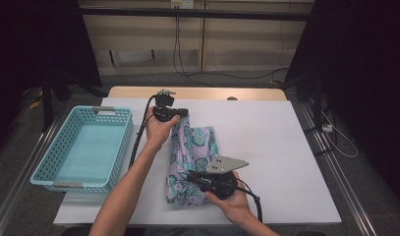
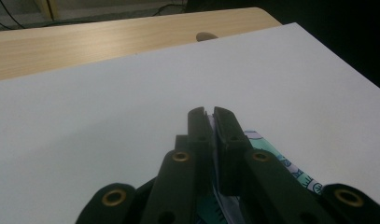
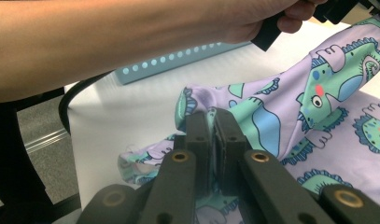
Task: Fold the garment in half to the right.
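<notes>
Hidden folds, cropped edges

In the high view the left gripper [image 1: 184, 114] has its tips buried in the far end of the patterned cloth [image 1: 192, 157], so how much fabric it pinches cannot be told; the right gripper [image 1: 193, 178] is masked by its own grey plate and the hand around it. The left gripper view cuts the cloth [image 2: 271, 154] off at the bottom edge behind the black jaws. In the right gripper view the forearm [image 3: 108, 42] blocks most of the blue basket [image 3: 178, 65], and the cloth [image 3: 327, 107] runs off the right edge. The lower layers of the folded cloth stay unseen.
</notes>
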`<state>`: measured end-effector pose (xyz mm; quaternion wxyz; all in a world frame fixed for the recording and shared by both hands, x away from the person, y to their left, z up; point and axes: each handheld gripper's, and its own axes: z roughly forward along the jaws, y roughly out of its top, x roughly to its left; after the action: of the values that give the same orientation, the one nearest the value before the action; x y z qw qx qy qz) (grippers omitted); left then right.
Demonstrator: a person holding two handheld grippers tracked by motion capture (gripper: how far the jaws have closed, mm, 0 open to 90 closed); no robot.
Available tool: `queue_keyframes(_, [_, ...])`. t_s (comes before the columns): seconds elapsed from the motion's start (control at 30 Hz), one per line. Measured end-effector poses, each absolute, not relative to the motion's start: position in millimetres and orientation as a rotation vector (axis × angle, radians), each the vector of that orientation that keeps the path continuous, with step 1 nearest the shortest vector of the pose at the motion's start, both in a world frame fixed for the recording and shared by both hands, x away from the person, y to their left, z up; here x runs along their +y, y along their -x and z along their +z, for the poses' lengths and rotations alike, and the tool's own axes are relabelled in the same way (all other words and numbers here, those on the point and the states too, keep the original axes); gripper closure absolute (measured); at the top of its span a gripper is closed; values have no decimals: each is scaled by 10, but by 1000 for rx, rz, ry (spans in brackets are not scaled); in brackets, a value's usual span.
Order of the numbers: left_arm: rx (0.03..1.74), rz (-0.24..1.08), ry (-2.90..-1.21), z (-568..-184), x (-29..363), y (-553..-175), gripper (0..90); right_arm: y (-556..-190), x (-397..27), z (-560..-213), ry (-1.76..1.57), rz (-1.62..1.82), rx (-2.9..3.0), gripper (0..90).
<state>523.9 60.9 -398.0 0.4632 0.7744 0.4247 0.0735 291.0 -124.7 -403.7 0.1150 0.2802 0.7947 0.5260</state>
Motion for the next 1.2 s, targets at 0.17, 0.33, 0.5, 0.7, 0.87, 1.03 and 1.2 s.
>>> queue_keyframes(0.17, [1037,183,-1918,-4004,563,-5244,867,-2907,-1289,-4081,-832,1526,2337,866])
queue_keyframes(0.33, [1023,185,-1958,-4092,491,-5252,867,-2911,-1334,-4157,-848,1493,2354,865])
queue_keyframes(0.5, [1031,171,-1966,-4187,410,-5260,867,-2925,-1370,-4250,-871,1452,2382,864])
queue_keyframes(0.7, [1040,159,-1995,-4288,343,-5271,866,-2940,-1430,-4328,-892,1403,2407,860])
queue_keyframes(0.87, [1055,135,-1997,-4366,305,-5287,862,-2948,-1479,-4383,-903,1364,2430,854])
queue_keyframes(1.03, [1058,109,-2003,-4411,248,-5280,849,-2943,-1535,-4437,-909,1332,2461,842])
queue_keyframes(1.2, [1058,104,-2012,-4415,166,-5255,780,-2909,-1614,-4462,-937,1320,2458,802])
